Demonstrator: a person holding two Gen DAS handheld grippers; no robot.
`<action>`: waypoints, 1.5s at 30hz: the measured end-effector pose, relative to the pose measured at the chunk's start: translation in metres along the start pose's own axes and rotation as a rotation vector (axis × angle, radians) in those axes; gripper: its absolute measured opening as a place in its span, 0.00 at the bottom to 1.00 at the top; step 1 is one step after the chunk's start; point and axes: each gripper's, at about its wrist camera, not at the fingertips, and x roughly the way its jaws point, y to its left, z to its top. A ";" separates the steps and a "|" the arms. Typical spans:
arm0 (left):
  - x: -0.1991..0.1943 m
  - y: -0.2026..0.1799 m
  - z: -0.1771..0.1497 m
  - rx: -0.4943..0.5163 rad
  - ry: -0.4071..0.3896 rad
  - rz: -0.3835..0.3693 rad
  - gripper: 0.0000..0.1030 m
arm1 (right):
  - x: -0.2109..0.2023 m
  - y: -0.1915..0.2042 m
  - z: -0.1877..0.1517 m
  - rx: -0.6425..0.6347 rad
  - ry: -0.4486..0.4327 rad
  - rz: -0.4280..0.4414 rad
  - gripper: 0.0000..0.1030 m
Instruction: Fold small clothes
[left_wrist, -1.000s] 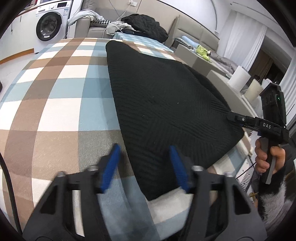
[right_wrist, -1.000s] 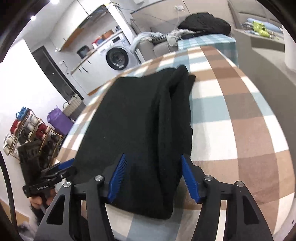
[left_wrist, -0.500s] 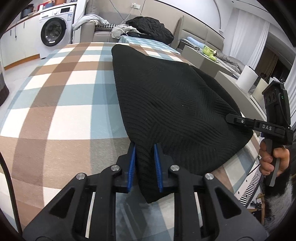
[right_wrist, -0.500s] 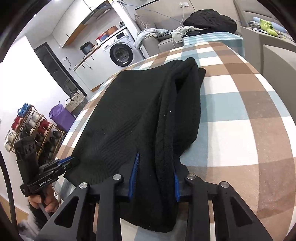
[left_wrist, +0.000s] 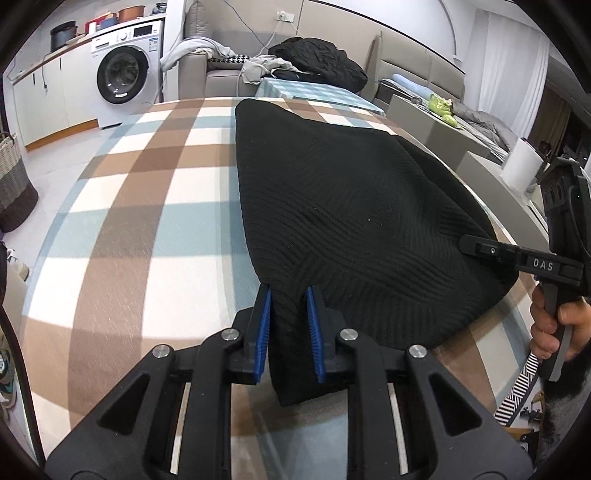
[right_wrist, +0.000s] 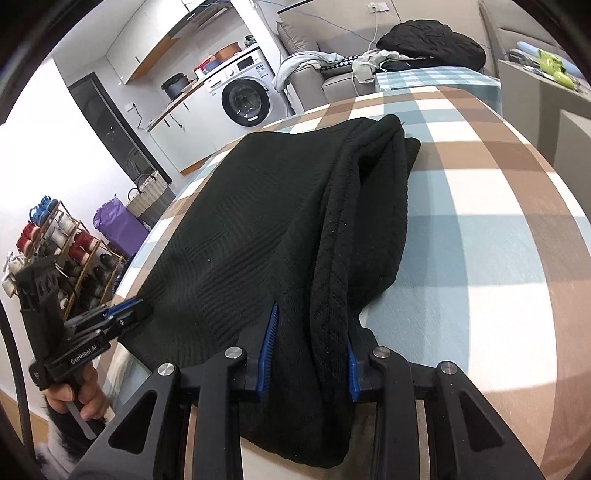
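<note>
I had both tools at the near edge of the black knitted garment (left_wrist: 351, 206) on the checked tabletop (left_wrist: 155, 206): left tool (left_wrist: 289, 325) clamped on its near left corner, right tool (right_wrist: 309, 354) on the thicker right one. Its long axis ran away toward the far edge. The knit looked thick, ribbed, already doubled along the right.

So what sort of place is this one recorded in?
Most likely a lived-in home, an open living and laundry area: a washing machine under a counter, a sofa piled with clothes, and a shoe rack.
</note>
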 end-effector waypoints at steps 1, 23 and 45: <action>0.002 0.002 0.003 -0.001 0.000 0.010 0.16 | 0.002 0.001 0.002 -0.003 -0.001 -0.005 0.30; -0.053 0.004 -0.008 -0.007 -0.246 0.059 0.88 | -0.052 0.030 -0.006 -0.176 -0.260 -0.075 1.00; -0.077 -0.012 -0.041 0.042 -0.359 0.056 1.00 | -0.067 0.044 -0.053 -0.233 -0.442 -0.026 1.00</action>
